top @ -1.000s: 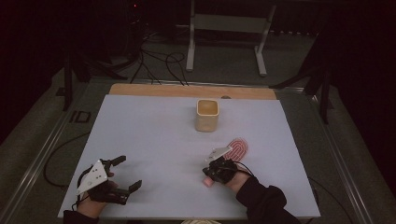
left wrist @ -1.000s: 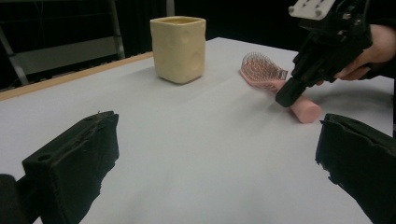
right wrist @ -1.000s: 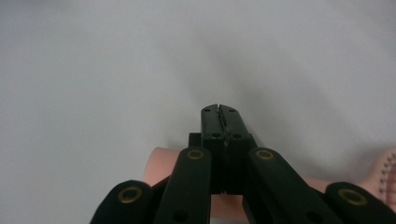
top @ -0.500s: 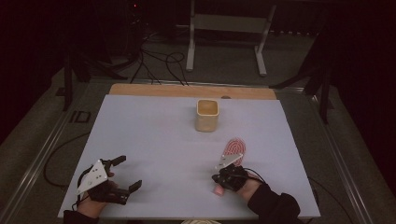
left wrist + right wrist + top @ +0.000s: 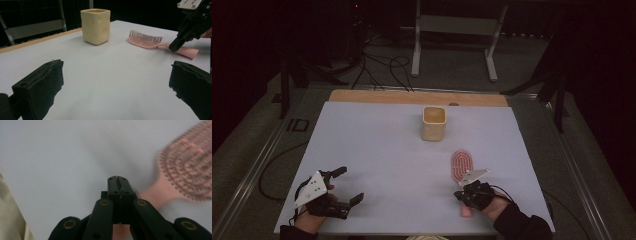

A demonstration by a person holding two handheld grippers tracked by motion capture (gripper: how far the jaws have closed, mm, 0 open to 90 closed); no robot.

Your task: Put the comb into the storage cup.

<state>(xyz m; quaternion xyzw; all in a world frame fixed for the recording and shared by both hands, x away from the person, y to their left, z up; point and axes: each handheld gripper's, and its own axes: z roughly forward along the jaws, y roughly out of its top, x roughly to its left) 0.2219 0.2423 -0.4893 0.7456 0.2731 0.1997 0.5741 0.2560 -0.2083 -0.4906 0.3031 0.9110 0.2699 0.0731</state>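
We saw the pink hairbrush [image 5: 460,167] lying flat beneath our right gripper [image 5: 117,178], jaws pressed together, empty.

The room around my worktop [image 5: 377,150] was nearly black, and only the pale sheet caught a dim, even light from above. Shadows under the cup [image 5: 433,123] were soft and faint. The high view was grainy and murky. In my right tongs' [image 5: 117,178] view the brush [image 5: 190,177] was smeared with blur; my left tongs' [image 5: 117,82] view was sharper, its jaws soft-edged up close.
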